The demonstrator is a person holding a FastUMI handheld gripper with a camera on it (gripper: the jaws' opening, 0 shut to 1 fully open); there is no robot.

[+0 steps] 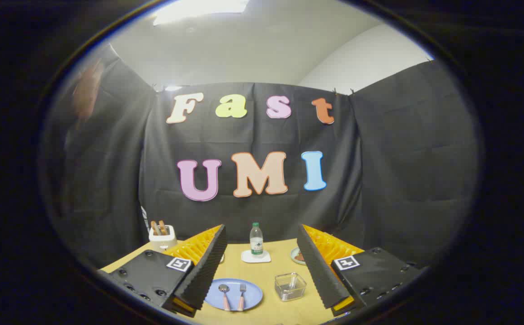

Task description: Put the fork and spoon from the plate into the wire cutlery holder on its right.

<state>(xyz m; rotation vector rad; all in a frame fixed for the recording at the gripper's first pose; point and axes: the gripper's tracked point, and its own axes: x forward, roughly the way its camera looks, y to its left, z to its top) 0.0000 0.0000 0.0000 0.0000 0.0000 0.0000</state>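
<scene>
Two pieces of cutlery are untouched so far. Going left to right: a white toaster sits at the far left corner of the wooden table. Then comes the blue plate with the spoon and the fork lying side by side on it, handles pointing toward the camera. Beyond them stands a water bottle on a white coaster. Right of the plate is the wire cutlery holder, and past that a small dish peeks out by the right finger.

The gripper hovers above the table with its fingers spread wide, holding nothing; the plate and the holder both sit in the gap between them.

What could go wrong? Spoon and fork lie really close together, so a sloppy pinch may catch both or knock one off the plate. Flat handles on a smooth plate look slippery too. And the holder looks light, so bumping it on the drop could tip or shove it.
</scene>
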